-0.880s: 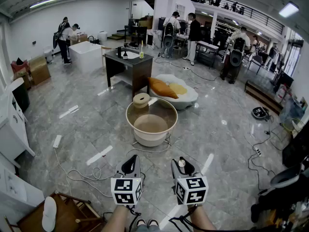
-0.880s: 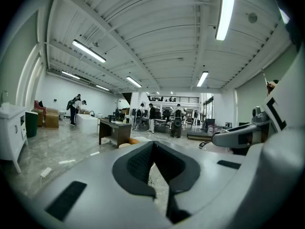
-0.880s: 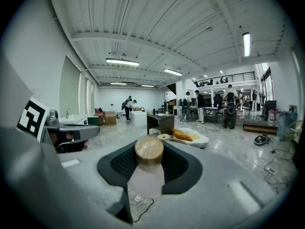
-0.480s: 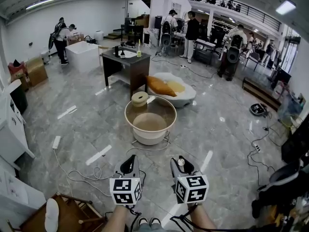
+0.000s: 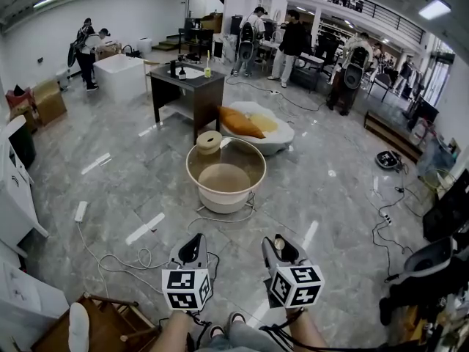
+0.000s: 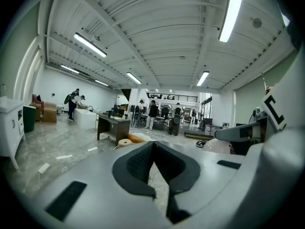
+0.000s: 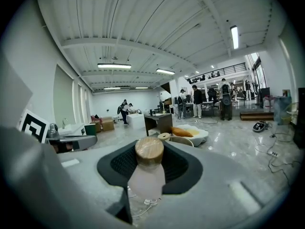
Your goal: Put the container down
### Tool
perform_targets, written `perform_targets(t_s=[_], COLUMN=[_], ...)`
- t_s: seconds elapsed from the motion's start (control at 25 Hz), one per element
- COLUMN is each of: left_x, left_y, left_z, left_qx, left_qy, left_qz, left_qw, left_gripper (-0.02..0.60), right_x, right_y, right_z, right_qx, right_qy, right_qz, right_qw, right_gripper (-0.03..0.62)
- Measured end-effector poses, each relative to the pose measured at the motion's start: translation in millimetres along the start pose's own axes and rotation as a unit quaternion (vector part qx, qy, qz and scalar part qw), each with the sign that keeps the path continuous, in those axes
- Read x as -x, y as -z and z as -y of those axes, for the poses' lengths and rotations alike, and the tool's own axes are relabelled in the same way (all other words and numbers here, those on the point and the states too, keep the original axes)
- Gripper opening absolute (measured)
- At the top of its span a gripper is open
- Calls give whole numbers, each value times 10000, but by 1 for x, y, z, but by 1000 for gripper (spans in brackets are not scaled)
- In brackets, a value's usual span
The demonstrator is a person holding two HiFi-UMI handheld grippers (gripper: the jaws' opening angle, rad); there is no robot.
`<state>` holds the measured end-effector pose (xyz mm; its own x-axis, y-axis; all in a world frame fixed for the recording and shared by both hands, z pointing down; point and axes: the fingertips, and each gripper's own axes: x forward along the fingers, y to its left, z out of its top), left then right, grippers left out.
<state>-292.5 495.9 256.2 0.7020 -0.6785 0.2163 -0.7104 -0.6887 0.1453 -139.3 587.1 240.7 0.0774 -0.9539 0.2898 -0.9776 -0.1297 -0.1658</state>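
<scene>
My right gripper (image 5: 278, 247) is shut on a small frosted container (image 7: 147, 177) with a round wooden lid (image 7: 149, 150). The jar stands upright between the dark pads, held low above the grey marble floor. In the head view only its lid (image 5: 275, 246) shows at the jaw tips. My left gripper (image 5: 193, 245) hangs beside it, to the left, its pads (image 6: 141, 162) closed together with nothing between them. Both grippers point toward a round beige tub (image 5: 198, 185) on the floor ahead.
A pale cylinder (image 5: 209, 141) rests at the tub's far rim. Behind it are a dark desk (image 5: 192, 90) and a white floor cushion (image 5: 277, 138) with orange pillows. Cables (image 5: 121, 261) trail on the floor at left, a wooden chair (image 5: 102, 321) stands at bottom left, and several people stand in the background.
The head view has shifted slightly and the tub sits a little higher in the picture. Both grippers keep the same pose, and the right one still holds the container.
</scene>
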Motion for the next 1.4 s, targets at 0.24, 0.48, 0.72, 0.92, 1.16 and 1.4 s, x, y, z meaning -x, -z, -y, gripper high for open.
perform_targets(t_s=[0.24,0.48,0.72,0.92,1.16,1.4], left_x=[-26,-63,-115,-166,-223,-271], left_y=[-1,-15,-29,-48,-73,-83], left_z=[-8,-27,-47,-47,-43,-43], left_qx=[-17,-54,-6,-22,-85,-119], left_qy=[-12,-117,-288,-328,-333,-389], left_qz=[-29,13,53,94,166,186], left_qw=[10000,9999,9996,9994,9993,9990], left_gripper=[5,5,5,5,5,5], right_x=[-28,-77,-129,-169,-210,-252], right_y=[-3,-24,-42,-61,-87,-103], right_z=[6,22,45,74,107,136], right_qx=[72,114,216,300,355,375], right_qy=[-61,-43,-117,-182,-241,-320], right_qz=[-17,54,-6,-90,-102,-86], right_qw=[10000,9999,9997,9993,9990,9987], right_gripper=[133,133,133,133,133,133])
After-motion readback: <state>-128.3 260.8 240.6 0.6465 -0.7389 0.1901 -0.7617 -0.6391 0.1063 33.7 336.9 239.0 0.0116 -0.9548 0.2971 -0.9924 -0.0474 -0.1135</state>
